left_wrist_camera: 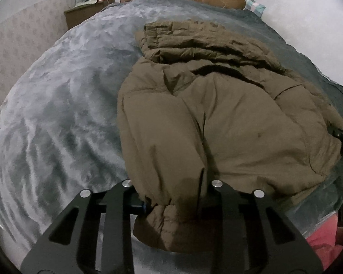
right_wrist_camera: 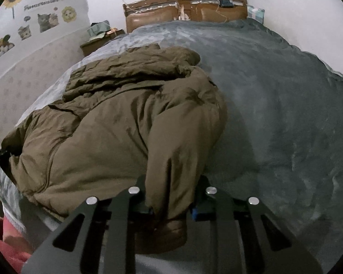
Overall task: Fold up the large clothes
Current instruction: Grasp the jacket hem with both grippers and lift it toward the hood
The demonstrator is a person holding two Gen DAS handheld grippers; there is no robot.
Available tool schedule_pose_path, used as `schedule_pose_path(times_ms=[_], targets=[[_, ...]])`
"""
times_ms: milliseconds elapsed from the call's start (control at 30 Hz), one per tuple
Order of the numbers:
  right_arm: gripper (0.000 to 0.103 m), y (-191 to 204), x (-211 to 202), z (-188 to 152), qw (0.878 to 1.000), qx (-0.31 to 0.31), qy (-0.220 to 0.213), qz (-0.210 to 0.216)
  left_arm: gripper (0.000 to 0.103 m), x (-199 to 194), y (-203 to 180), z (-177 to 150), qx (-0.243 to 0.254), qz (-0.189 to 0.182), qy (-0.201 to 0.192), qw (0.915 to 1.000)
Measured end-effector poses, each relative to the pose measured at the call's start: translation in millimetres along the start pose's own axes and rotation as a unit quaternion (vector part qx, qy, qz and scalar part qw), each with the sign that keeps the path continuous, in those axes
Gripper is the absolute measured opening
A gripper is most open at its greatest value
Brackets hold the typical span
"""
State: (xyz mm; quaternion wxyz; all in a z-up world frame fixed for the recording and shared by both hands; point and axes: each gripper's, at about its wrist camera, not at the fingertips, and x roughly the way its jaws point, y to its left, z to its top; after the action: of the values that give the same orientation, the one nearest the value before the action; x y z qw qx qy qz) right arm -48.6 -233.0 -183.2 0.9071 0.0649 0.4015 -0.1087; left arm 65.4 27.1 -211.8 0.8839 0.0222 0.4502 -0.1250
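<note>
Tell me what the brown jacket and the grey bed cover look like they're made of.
Jacket: likely matte woven synthetic shell over padding, judging by its puffy, creased, quilted folds. Bed cover: probably plush fleece or velvet, since its nap shows light and dark brushed streaks.

Olive jacket [right_wrist_camera: 116, 123] on grey blanket [right_wrist_camera: 274, 114], hem between right gripper [right_wrist_camera: 171, 207] fingers [right_wrist_camera: 144, 207].

The jacket [left_wrist_camera: 217, 105] lies on the blanket [left_wrist_camera: 57, 114] at the bed's near edge. Beyond it stands the headboard [right_wrist_camera: 185, 9], with a nightstand [right_wrist_camera: 96, 42] to its left.
</note>
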Motion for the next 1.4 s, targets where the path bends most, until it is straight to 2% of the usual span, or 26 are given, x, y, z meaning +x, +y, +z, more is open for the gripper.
schedule_pose_path(times_ms=[133, 333, 567, 733, 1133, 1400], targets=[[0.022, -6.2, -15.8, -1.5, 1.000, 0.004, -0.003, 0.001, 0.028, -17.8, 2.0, -2.9, 0.005, -0.006, -0.005, 1.0000], [0.022, -8.5, -3.1, 4.4, 1.000, 0.006, -0.001, 0.001, 0.029, -18.0, 4.2, 5.8, 0.011, 0.007, -0.008, 0.9999], [0.022, -5.8, -14.0, 6.8, 1.000, 0.008, -0.013, 0.009, 0.029, -36.6, 9.1, 15.1, -0.009, -0.005, -0.029, 0.9995], [0.022, -8.0, -18.9, 3.3, 1.000, 0.020, -0.019, 0.010, 0.029, -34.2, 4.9, 17.8, -0.010, -0.007, -0.031, 0.9995], [0.022, -9.1, -15.0, 20.6, 0.999, 0.041, -0.020, 0.007, 0.030, -32.4, 1.8, 33.5, -0.009, -0.018, -0.047, 0.9987], [0.022, -17.5, -12.9, 38.7, 0.997, 0.063, -0.033, 0.022, 0.032, -32.1, 4.5, 45.9, -0.017, -0.032, -0.052, 0.9980]])
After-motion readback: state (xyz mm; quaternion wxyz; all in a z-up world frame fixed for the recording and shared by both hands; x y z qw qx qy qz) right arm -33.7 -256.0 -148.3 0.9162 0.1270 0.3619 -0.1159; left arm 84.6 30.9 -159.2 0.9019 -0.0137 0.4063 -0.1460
